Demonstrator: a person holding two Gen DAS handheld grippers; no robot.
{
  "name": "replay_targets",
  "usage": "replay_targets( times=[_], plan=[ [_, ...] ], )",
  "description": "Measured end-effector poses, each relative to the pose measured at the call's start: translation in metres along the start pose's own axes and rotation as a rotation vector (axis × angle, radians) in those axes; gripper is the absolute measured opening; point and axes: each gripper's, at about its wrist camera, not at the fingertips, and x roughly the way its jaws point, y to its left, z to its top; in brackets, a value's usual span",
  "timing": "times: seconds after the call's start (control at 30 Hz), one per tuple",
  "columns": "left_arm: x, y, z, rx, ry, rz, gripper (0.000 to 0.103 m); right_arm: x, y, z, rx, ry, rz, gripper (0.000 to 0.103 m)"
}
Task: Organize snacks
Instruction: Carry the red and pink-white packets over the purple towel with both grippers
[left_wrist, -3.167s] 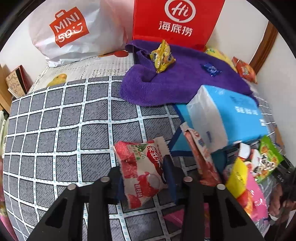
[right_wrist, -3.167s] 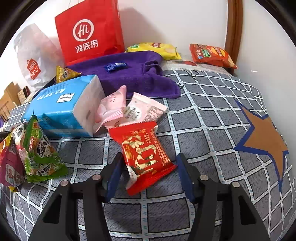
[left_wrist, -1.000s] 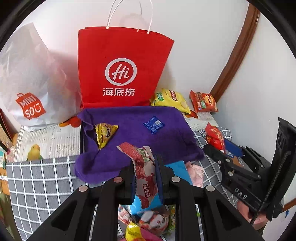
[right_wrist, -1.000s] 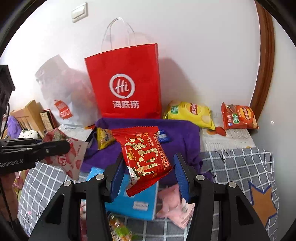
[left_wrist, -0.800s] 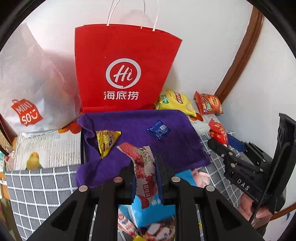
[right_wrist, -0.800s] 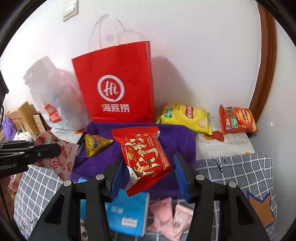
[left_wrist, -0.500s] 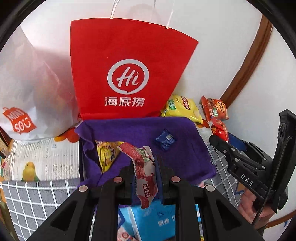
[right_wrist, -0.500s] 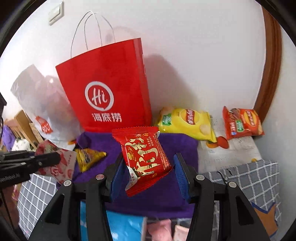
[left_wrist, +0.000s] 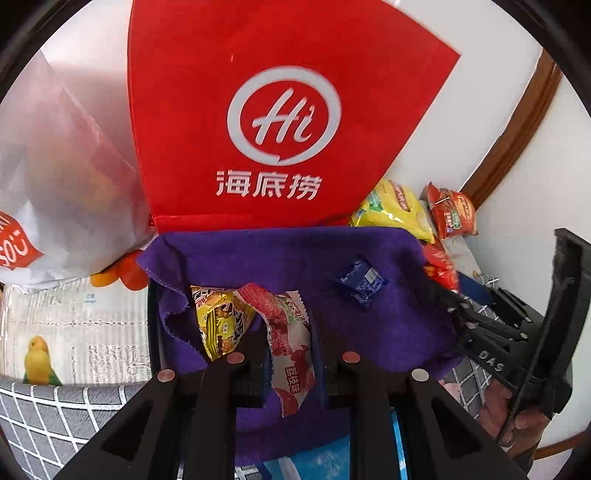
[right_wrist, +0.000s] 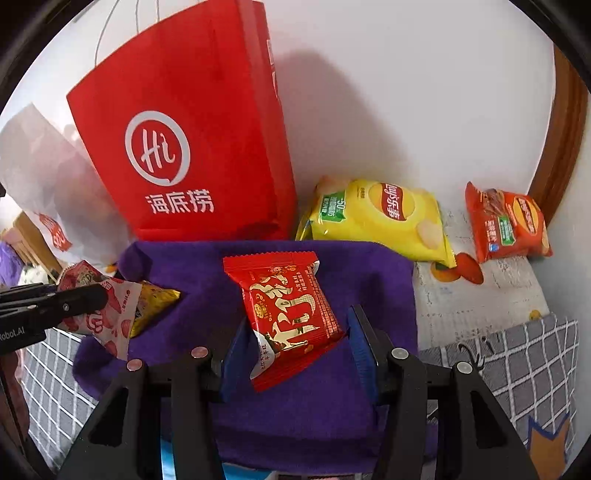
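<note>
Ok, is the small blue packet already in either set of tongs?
No, the small blue packet lies loose on the purple towel, apart from both snack packets being held.

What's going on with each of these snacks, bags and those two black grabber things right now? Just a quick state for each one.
Left tool: shut on the strawberry packet, held above the purple towel.
Right tool: shut on the red packet.
Yellow snack: lying on the towel.
Blue candy: lying on the towel, loose.
Red paper bag: standing upright behind the towel.
Yellow chip bag: lying flat, sealed.
Orange chip bag: lying flat.
</note>
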Motion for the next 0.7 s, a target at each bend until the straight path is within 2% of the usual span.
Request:
replay_targets(
  times=[0.17, 0.4, 0.7],
  plan=[
    [0.007, 0.009, 0.000, -0.011, 0.014, -0.004, 0.017, 0.005, -0.009, -0.002, -0.016, 0.008, -0.021, 0.052],
    [-0.001, 0.027, 0.003, -0.064, -0.007, -0.025, 0.017, 0.005, -0.036, -0.003, 0.020, 0.016, -0.045, 0.052],
    [0.025, 0.018, -0.003, -0.049, 0.082, -0.025, 0.017, 0.028, -0.023, -0.014, -0.035, 0.097, -0.018, 0.052]
  ],
)
